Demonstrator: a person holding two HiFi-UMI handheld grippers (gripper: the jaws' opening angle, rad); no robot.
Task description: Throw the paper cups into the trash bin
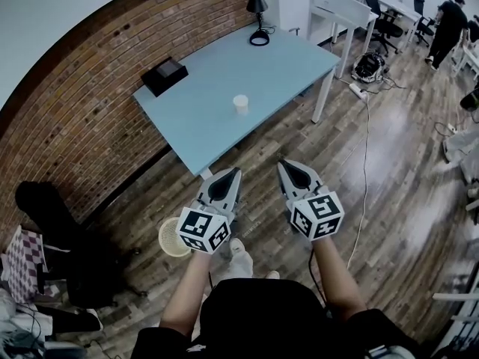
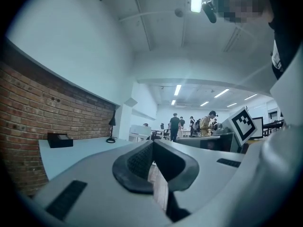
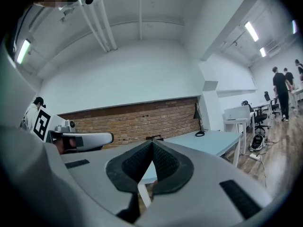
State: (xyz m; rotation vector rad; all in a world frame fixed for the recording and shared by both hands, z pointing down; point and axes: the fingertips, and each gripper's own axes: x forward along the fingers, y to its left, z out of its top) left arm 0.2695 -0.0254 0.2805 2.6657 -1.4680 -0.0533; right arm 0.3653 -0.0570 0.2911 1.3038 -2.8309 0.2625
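Observation:
A white paper cup (image 1: 240,104) stands upright near the middle of the light blue table (image 1: 284,66). Both grippers hang side by side over the wooden floor, just short of the table's near corner, pointing at it. My left gripper (image 1: 234,172) is shut with nothing in it; in its own view the jaws (image 2: 152,143) meet at the tips. My right gripper (image 1: 284,165) is likewise shut and empty (image 3: 152,142). A white mesh trash bin (image 1: 172,238) stands on the floor, partly hidden under the left gripper. Neither gripper view shows the cup.
On the table are a black box (image 1: 165,75) at the far left and a black desk lamp (image 1: 258,21) at the back. A brick wall (image 1: 82,118) runs along the left. A dark chair (image 1: 52,215) stands near the bin. Cables and a power strip (image 1: 358,90) lie on the floor at right.

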